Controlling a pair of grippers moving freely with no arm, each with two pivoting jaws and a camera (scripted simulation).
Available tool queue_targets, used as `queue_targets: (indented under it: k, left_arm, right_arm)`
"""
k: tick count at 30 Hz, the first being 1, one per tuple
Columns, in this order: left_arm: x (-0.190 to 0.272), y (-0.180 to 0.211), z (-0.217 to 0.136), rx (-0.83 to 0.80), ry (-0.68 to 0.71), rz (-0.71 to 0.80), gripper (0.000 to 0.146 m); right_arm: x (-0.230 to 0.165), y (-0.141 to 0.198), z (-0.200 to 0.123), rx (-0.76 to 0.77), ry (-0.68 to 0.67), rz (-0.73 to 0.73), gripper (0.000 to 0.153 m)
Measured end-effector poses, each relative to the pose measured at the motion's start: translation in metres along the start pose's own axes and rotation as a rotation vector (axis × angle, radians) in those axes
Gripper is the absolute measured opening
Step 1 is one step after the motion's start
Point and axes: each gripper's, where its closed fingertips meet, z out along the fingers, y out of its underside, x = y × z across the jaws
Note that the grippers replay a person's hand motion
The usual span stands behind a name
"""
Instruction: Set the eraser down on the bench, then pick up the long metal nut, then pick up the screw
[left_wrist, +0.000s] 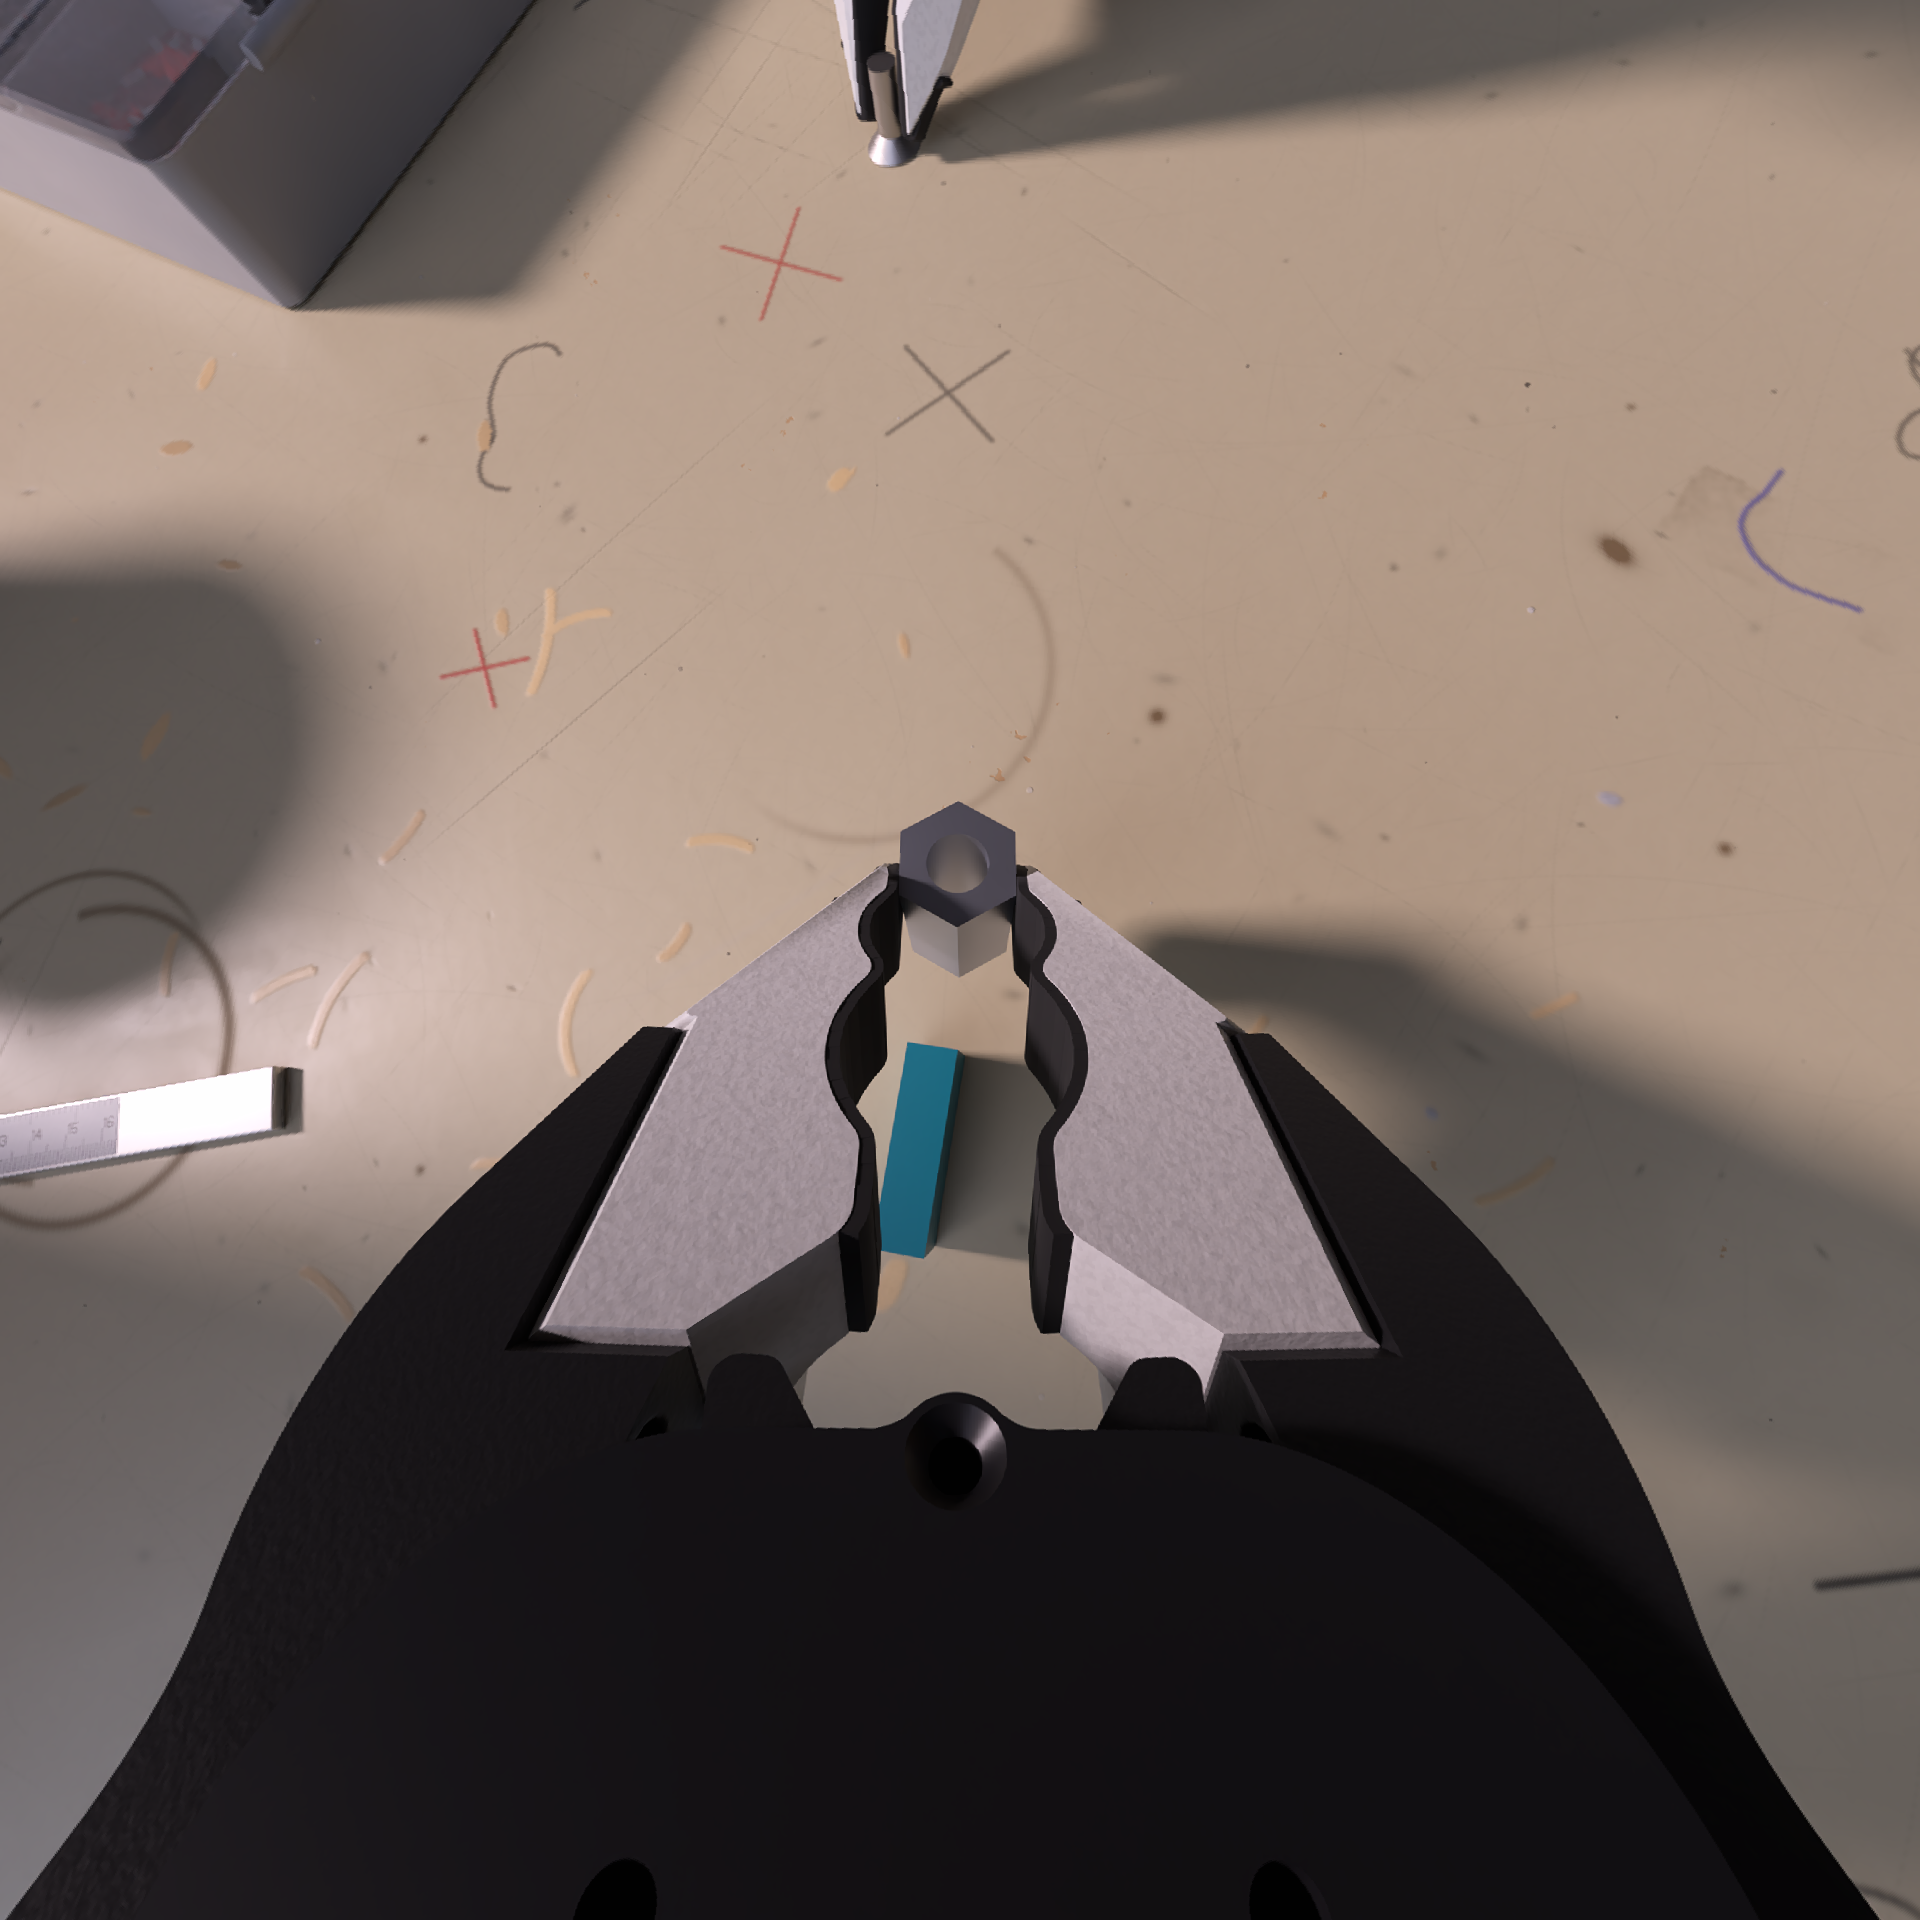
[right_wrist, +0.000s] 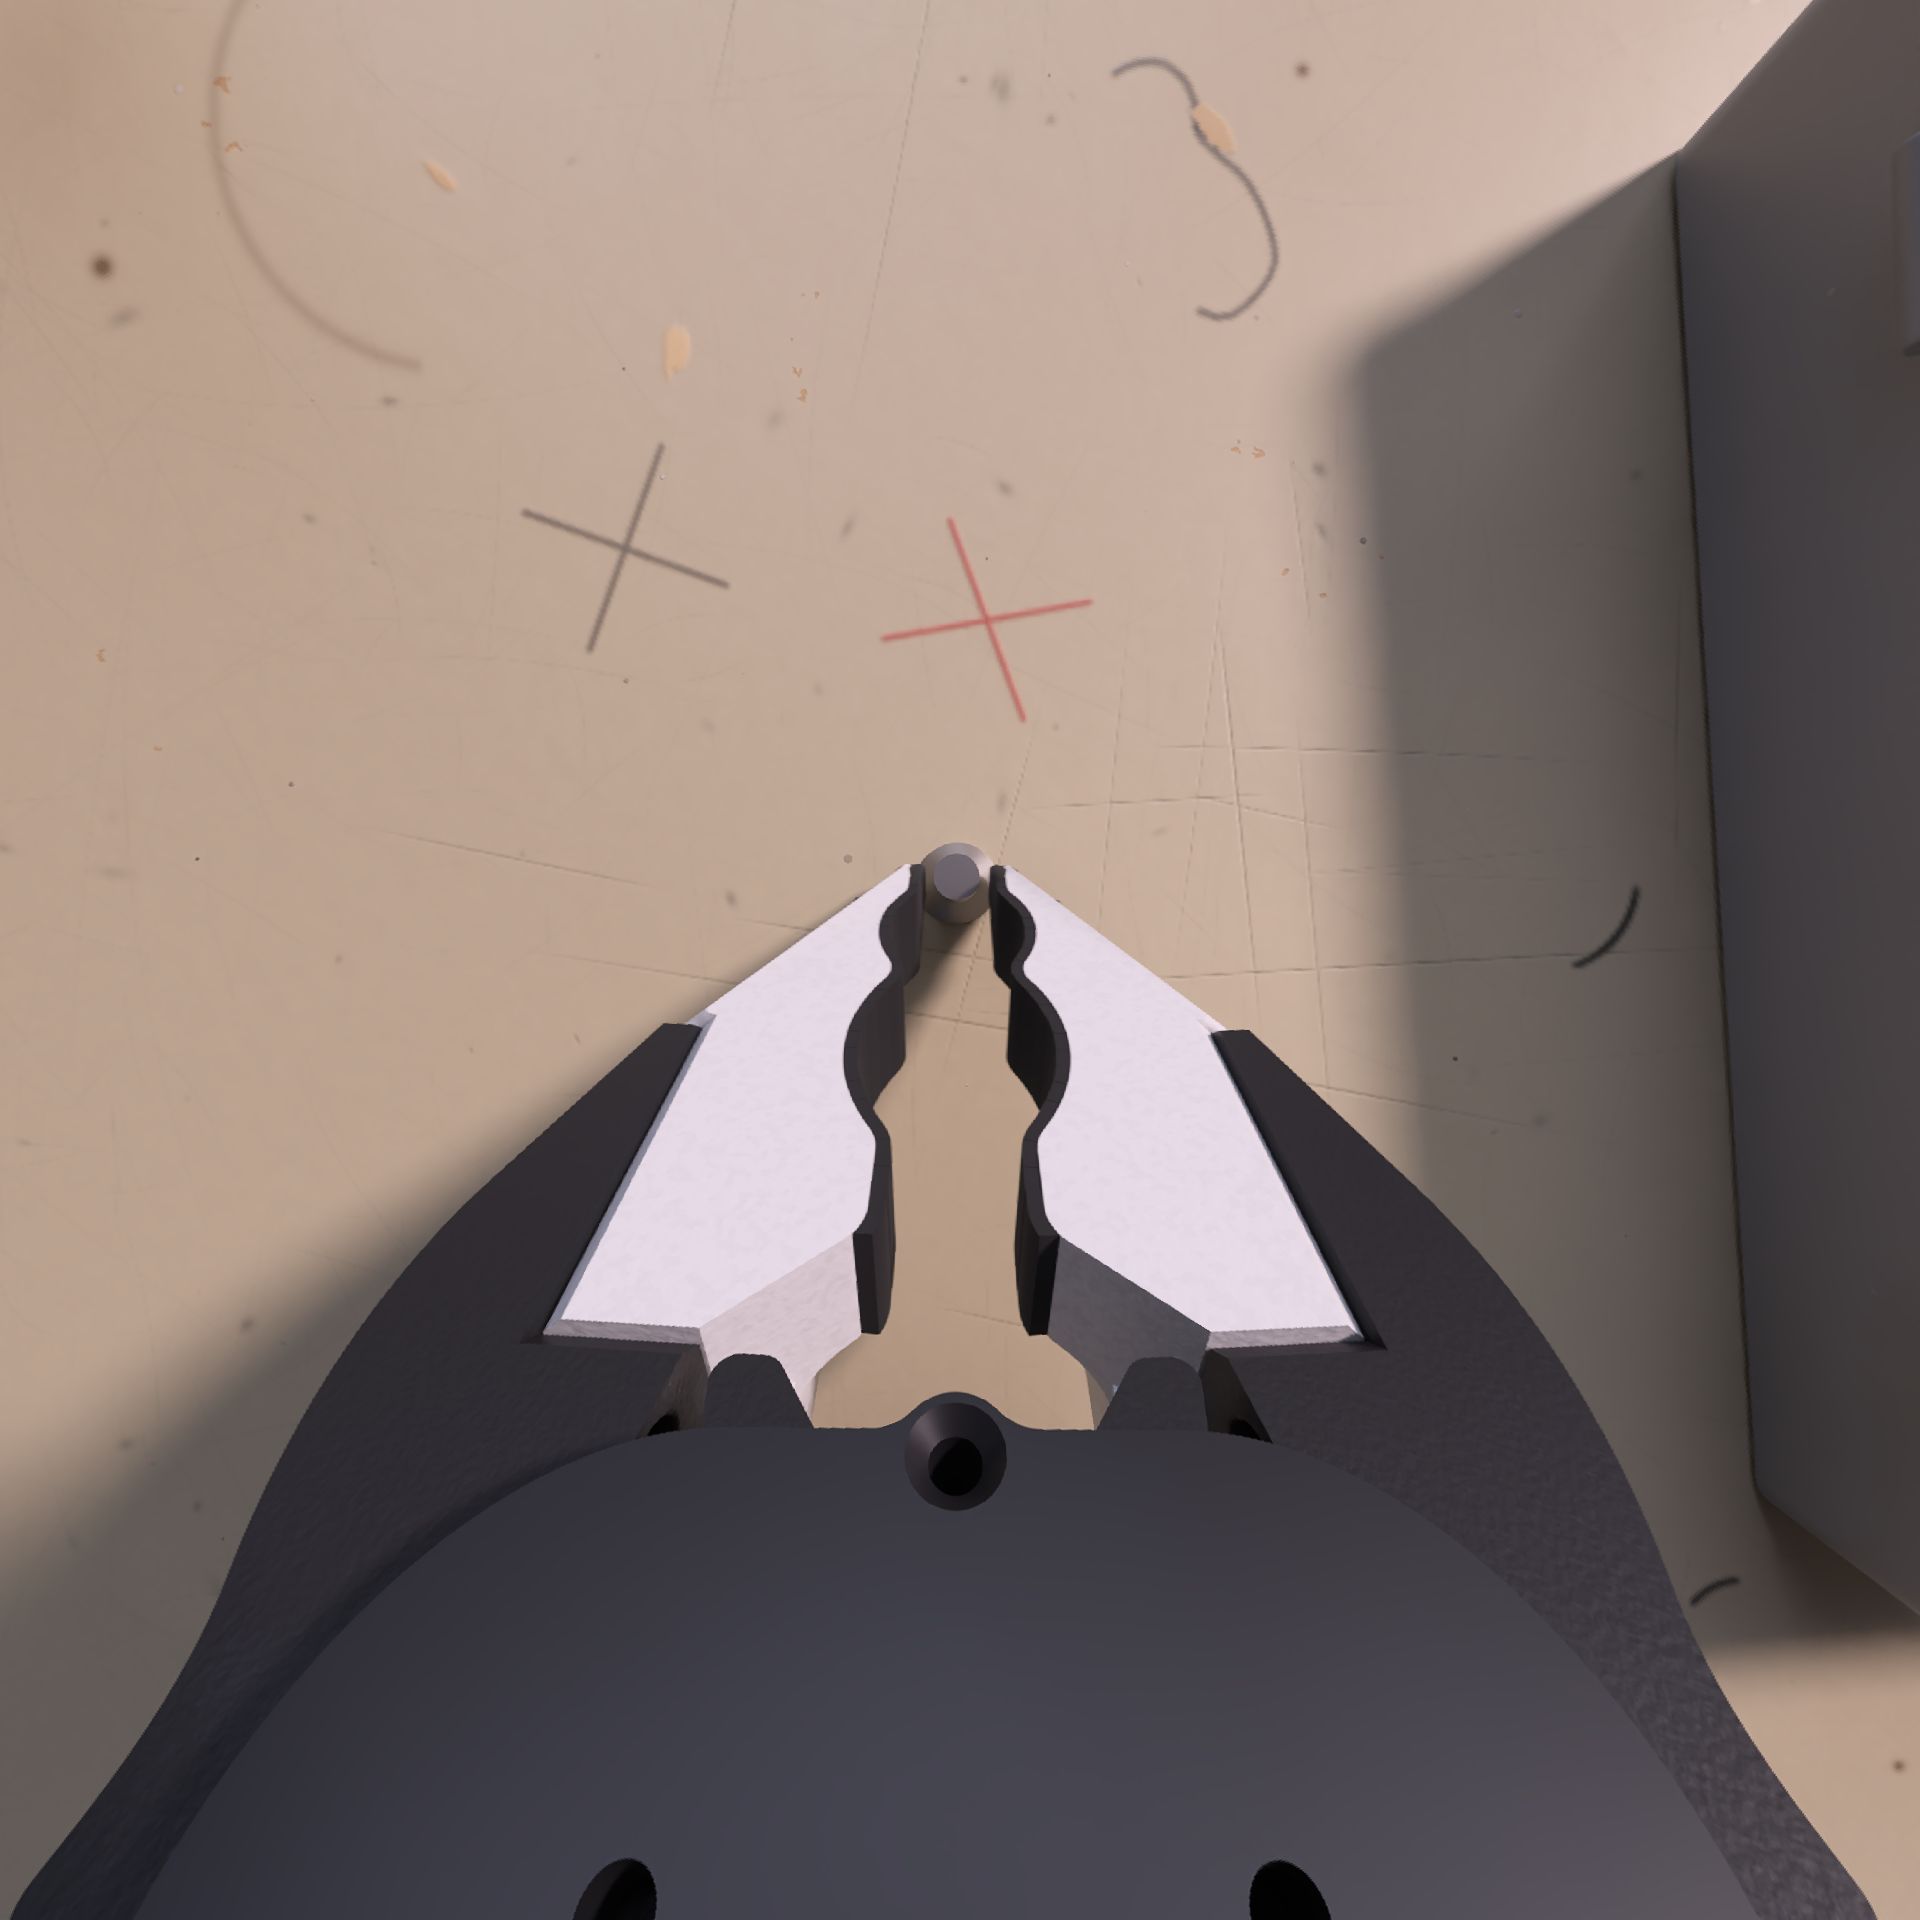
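Left hand-held gripper (left_wrist: 956, 894): you pinch the nut (left_wrist: 956, 883).
Right hand-held gripper (right_wrist: 954, 883): you pinch the screw (right_wrist: 954, 885).
Eraser (left_wrist: 920, 1148): flat on your desk (left_wrist: 1351, 675).

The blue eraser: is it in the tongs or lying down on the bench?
Lying on the bench. The eraser rests flat below the left tongs, which grip the long metal nut instead.

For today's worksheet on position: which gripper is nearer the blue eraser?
Left. The left gripper, holding the nut, hangs right over the eraser; the right gripper is far across the bench.
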Motion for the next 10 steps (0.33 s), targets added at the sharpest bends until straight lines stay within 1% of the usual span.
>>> queue_targets:
  k: [1,6,8,10]
  left_arm:
    - [0.0,-0.001,0.001,-0.001,0.0,0.002,0.02]
    - [-0.006,-0.008,0.002,0.011,-0.018,0.007,0.02]
    - [-0.01,-0.016,0.004,0.026,-0.034,0.004,0.02]
    - [-0.012,-0.026,0.008,0.039,-0.045,-0.009,0.02]
  right_arm:
    - [0.0,0.0,0.0,-0.002,-0.003,-0.002,0.008]
    - [-0.003,-0.001,-0.002,0.02,-0.018,0.018,0.008]
    - [-0.006,-0.004,-0.008,0.049,-0.016,0.039,0.008]
    - [-0.013,-0.017,-0.02,0.112,0.003,0.036,0.008]
